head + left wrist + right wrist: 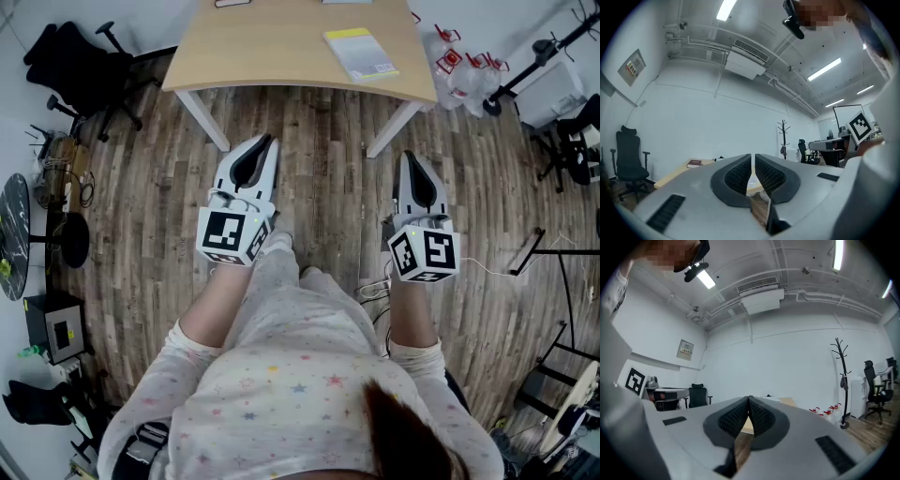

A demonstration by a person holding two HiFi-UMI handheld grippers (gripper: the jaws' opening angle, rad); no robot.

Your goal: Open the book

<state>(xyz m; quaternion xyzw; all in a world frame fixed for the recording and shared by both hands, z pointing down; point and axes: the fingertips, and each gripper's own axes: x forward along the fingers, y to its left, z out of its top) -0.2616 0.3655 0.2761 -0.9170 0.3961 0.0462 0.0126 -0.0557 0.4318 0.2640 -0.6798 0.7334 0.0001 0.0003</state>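
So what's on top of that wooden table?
A closed book with a yellow strip lies flat on the table, toward its right side. Two more things at the far edge are cut off by the picture, so I cannot tell what they are.

Matt wood table (281,47); smooth-covered book (361,53); wood-plank floor (319,169).

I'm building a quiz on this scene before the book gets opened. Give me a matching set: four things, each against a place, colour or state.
1 book
2 office chair
3 left tongs
4 table

A black, standing on the floor
B jaws together, nothing held
C light wood top, white legs
D lying closed on the tabletop

Pairs: 1-D, 2-A, 3-B, 4-C
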